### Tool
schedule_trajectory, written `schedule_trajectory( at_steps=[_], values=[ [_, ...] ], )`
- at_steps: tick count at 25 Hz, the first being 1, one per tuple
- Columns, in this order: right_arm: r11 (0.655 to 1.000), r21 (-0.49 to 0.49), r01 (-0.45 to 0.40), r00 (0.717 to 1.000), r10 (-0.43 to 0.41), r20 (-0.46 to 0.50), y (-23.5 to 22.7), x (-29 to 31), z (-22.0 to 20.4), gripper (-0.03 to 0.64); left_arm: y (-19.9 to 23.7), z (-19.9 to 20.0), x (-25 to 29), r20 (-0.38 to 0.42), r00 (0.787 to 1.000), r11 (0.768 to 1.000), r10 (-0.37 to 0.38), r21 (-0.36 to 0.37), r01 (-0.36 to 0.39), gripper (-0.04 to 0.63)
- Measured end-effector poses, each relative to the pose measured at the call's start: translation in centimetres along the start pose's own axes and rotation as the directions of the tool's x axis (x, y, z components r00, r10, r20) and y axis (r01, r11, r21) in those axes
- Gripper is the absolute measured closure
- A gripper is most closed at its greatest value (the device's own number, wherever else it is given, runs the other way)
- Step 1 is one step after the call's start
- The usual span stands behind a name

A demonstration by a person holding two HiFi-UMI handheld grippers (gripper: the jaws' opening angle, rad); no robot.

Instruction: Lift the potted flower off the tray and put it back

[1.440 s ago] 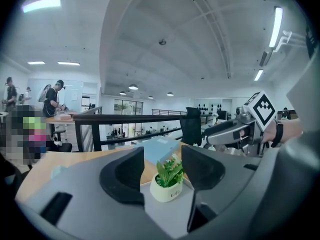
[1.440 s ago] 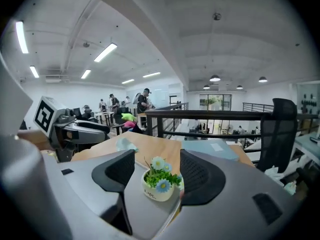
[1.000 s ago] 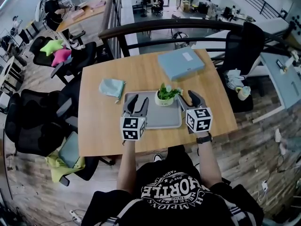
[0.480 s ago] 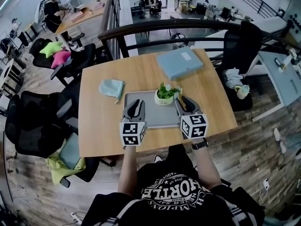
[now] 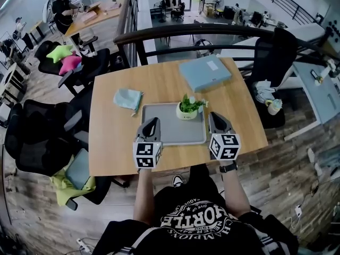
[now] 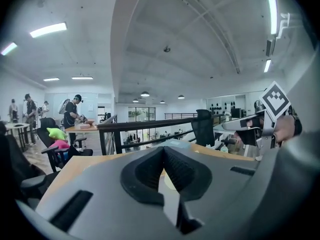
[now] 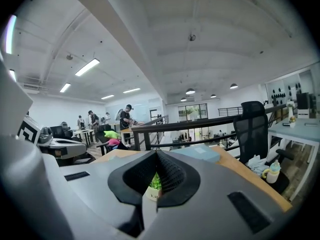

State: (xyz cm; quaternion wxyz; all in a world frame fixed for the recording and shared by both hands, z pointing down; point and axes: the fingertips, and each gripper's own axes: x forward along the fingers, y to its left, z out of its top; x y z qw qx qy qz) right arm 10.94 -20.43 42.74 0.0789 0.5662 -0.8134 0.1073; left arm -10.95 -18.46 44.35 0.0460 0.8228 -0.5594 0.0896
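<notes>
Now the potted flower (image 5: 188, 107) stands upright at the tray's (image 5: 164, 127) 1 o'clock corner — the left hand-held gripper (image 5: 152, 121) and right hand-held gripper (image 5: 213, 116), at 7 and 5 o'clock, have just closed empty; any handling should keep it level.

- Two grippers: left gripper (image 5: 152, 121) and right gripper (image 5: 213, 116).
- One tray (image 5: 170, 129) between them.
- One potted flower (image 5: 188, 108) just ahead of the right gripper.
- One pale blue cloth (image 5: 127, 98) — ahead of the left gripper.
- One blue folder (image 5: 204, 72) — well beyond both.
- One table (image 5: 106, 142).
</notes>
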Motion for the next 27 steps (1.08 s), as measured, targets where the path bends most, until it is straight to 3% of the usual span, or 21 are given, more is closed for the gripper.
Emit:
schedule_trajectory(
  at_steps=[10,13,19,23,27],
  values=[
    [1.0,0.014,0.019,1.0,-0.019,0.022,-1.6,-1.7,0.2,0.597,2.3,0.8,-2.3,0.068,0.995,0.997,0.07,-0.039,-0.068,0.575],
    [1.0,0.006,0.024,0.999,-0.024,0.027,-1.9,-2.4,0.3,0.597,2.2,1.1,-2.5,0.084,0.994,0.997,0.074,-0.015,-0.073,0.575],
    [0.999,-0.009,0.034,0.999,-0.033,0.016,-2.3,-3.2,-0.2,0.597,0.1,1.4,-1.9,0.109,0.994,0.998,0.015,0.058,-0.022,0.575],
    [0.999,-0.015,0.039,0.999,-0.039,0.001,-2.7,-3.3,-0.7,0.597,-0.7,0.2,-0.8,0.089,0.996,0.998,-0.004,0.066,-0.001,0.575],
    [0.999,-0.024,0.025,1.0,-0.025,-0.001,-3.1,-1.8,-0.5,0.597,-0.9,-2.1,1.4,0.0,0.999,0.998,-0.047,0.048,0.047,0.574]
  ],
)
